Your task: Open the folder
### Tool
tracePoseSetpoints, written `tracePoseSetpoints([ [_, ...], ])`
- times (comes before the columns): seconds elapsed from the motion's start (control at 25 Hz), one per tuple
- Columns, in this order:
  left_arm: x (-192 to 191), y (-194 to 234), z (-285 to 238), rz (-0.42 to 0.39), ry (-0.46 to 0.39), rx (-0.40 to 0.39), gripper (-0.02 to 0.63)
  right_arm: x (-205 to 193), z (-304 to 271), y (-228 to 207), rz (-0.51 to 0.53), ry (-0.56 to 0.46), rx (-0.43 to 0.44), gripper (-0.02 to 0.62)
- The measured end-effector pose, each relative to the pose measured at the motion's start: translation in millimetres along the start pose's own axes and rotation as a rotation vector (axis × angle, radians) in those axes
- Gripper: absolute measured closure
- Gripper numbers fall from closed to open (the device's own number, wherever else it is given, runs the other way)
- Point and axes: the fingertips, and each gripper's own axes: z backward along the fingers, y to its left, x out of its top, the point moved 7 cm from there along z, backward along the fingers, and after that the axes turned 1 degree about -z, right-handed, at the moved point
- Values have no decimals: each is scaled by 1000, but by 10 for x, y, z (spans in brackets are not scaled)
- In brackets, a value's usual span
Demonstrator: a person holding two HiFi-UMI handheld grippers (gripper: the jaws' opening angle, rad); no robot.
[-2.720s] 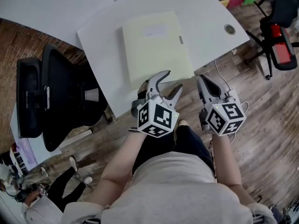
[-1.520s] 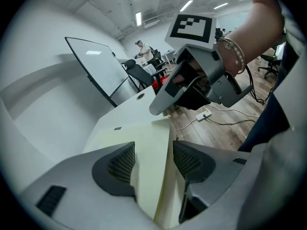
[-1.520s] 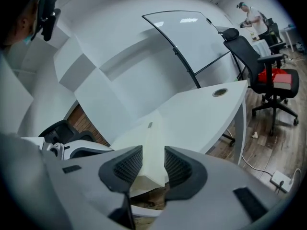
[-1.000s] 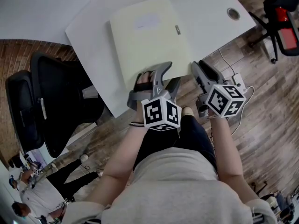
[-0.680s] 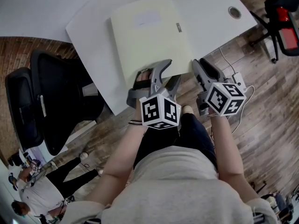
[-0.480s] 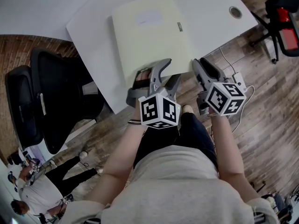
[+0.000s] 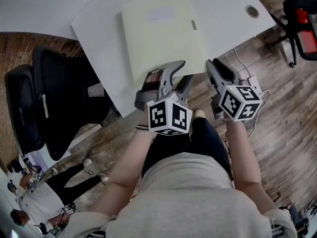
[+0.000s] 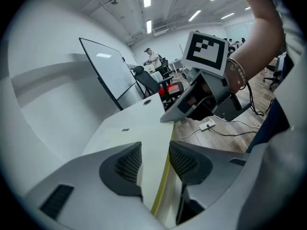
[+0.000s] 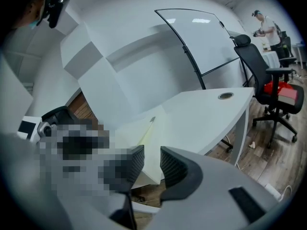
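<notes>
Folder (image 7: 158, 33) lies shut and flat at the desk's (image 7: 223, 14) near edge. My left gripper (image 7: 185, 70) straddles its near edge, jaws just narrowing, pads not yet pressing. Right gripper (image 7: 213, 66) is likewise narrowing but still apart, the folder's corner just ahead, nothing held. Risk: left pinches both covers together, so the whole folder lifts or slides off instead of opening.
</notes>
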Motion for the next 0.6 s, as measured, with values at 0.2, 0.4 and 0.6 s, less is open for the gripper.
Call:
tracePoseSetpoints([
  [0.2, 8, -47, 3, -37, -5, 25, 442, 20, -6, 45, 70, 20, -8, 502],
  [0.4, 14, -110, -17, -87, 7, 49, 466, 9, -2, 55, 66, 20, 1, 521],
  [0.6, 21, -142, -34, -148, 22, 82, 476, 7, -6, 78, 70, 19, 10, 541],
])
